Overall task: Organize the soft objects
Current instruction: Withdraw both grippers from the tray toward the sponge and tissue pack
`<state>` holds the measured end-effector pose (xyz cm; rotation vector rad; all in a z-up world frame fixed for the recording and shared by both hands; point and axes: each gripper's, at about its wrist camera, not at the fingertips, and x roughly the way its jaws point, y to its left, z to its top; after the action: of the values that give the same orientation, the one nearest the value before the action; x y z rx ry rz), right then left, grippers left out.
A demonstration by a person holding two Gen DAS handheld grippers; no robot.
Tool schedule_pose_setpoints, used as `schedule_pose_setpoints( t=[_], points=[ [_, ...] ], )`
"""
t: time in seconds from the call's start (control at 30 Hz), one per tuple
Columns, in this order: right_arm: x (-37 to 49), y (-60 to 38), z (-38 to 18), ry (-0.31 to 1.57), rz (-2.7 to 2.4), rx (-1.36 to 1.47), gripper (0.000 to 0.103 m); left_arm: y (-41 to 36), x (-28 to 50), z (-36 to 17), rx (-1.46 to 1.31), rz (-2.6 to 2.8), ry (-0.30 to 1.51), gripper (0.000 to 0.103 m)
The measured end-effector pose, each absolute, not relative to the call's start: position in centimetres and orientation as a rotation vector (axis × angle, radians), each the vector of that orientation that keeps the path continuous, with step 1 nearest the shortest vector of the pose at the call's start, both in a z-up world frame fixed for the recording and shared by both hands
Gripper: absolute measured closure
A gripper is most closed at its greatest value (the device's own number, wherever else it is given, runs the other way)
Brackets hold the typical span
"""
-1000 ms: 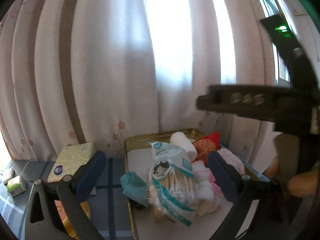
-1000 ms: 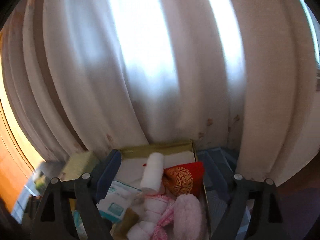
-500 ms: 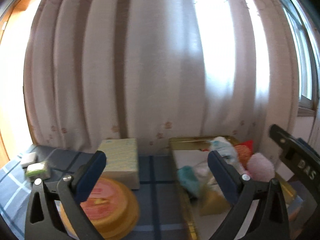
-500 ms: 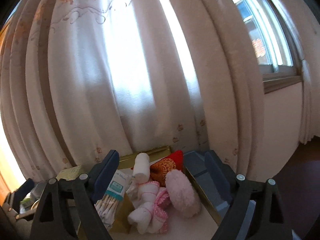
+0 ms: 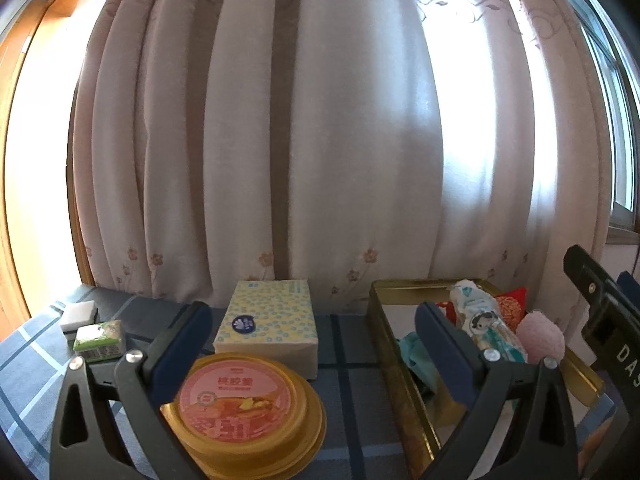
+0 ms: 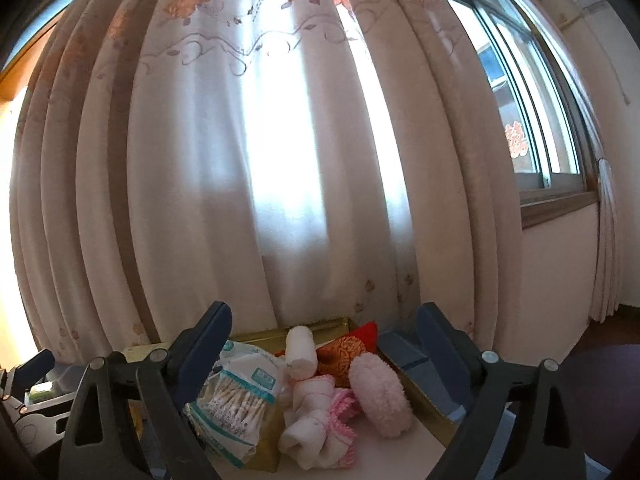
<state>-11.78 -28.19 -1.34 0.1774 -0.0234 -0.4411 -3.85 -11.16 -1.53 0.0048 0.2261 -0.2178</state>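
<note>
Left wrist view is showing the left claw (image 5: pixel 316 344) gaping empty, hiding part of the shallow gold metal tray (image 5: pixel 390 344); the right claw (image 6: pixel 324 344) is gaping empty too.

A checked bench (image 5: pixel 352 364) is seen; between the left tongs (image 5: pixel 310 344) lie a tissue box (image 5: pixel 268 324) and tub (image 5: pixel 244 404), a gold tray (image 5: pixel 384 340) to their right.

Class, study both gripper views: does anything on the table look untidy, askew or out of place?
Yes. Inside the gold rectangular tin, the soft items lie jumbled: the cotton swab bag leans at a tilt against the white-and-pink rolled cloths, with the fluffy pink puff lying slantwise beside them. Nothing looks spilled or damaged.
</note>
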Motion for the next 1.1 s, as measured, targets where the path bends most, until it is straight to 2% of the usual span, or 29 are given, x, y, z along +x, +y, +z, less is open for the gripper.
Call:
schedule_pose_setpoints(
  t=[0.73, 1.1],
  points=[
    [-13.4, -25.6, -1.3, -0.086, -0.468, 0.140, 0.008, -7.8, -4.1, -1.5, -0.051, -0.187, 0.262, 0.000],
    [-12.5, -23.4, -1.6, -0.019, -0.396, 0.209, 0.008, -4.0, -3.6, -0.9, 0.023, -0.092, 0.207, 0.001]
  ],
)
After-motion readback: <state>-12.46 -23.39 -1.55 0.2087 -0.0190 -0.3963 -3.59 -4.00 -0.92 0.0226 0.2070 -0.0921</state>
